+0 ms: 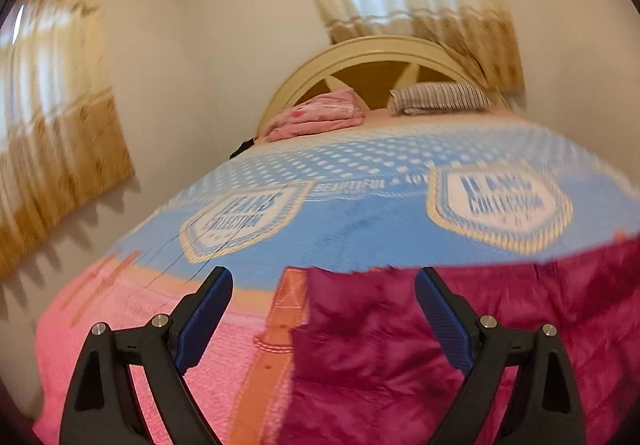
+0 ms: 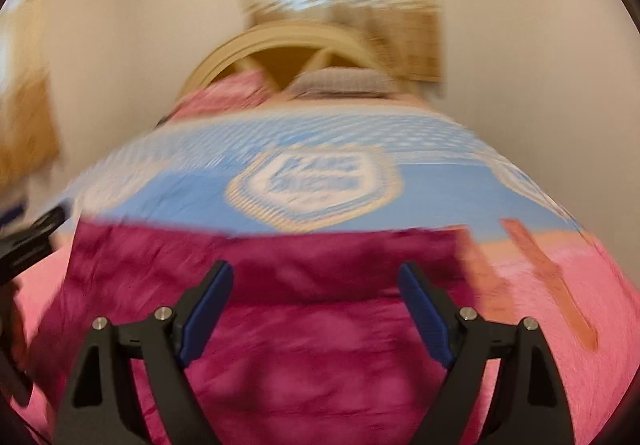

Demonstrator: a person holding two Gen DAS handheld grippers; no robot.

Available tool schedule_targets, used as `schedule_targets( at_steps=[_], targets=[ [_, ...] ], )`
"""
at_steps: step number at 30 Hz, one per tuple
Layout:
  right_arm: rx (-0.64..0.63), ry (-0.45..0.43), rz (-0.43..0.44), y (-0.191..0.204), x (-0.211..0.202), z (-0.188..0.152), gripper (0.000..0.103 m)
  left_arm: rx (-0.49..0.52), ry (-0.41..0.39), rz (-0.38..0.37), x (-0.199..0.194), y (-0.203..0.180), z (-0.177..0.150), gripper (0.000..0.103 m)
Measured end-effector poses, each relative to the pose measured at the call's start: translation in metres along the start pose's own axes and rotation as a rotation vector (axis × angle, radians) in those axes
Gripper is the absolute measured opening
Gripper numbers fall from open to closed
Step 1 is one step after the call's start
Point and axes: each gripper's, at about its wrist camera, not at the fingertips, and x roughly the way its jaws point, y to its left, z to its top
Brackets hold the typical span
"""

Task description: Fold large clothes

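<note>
Both tools, left tool (image 1: pixel 324 295) and right tool (image 2: pixel 316 287), spread, empty, over the plush magenta garment (image 2: pixel 304 345) on the bed (image 1: pixel 360 229); soft, floppy, probably bulky; pinch its far hem just ahead.

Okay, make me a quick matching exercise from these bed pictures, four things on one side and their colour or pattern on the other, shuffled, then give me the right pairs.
Things:
1. garment spread below the open grippers
2. pillow at the headboard
3. folded blanket at the headboard
4. badge-print bedspread

Colours or patterns:
A. light pink
B. magenta
C. blue and white
D. striped

Pairs: 1-B, 2-D, 3-A, 4-C
</note>
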Motion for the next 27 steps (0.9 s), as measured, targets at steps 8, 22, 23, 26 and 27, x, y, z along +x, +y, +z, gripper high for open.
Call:
schedule_targets(
  at_steps=[8, 22, 23, 26, 27],
  targets=[
    [-0.013, 0.176, -0.080, -0.014, 0.073, -0.027, 0.086, 0.117, 0.172, 0.041, 0.084, -0.046, -0.018, 0.093],
    [0.065, 0.242, -0.036, -0.028, 0.090, -0.034, 0.088, 0.069, 0.306, -0.003, 0.118, -0.051, -0.036, 0.099],
    [0.067, 0.246, -0.036, -0.029, 0.091, -0.035, 0.088, 0.074, 0.310, 0.000, 0.118, -0.052, -0.037, 0.100],
    [0.070, 0.257, -0.037, -0.029, 0.094, -0.035, 0.088, 0.085, 0.326, 0.007, 0.122, -0.054, -0.038, 0.101],
    [0.071, 0.261, -0.037, -0.029, 0.095, -0.035, 0.089, 0.086, 0.331, 0.008, 0.123, -0.055, -0.038, 0.102]
  ],
)
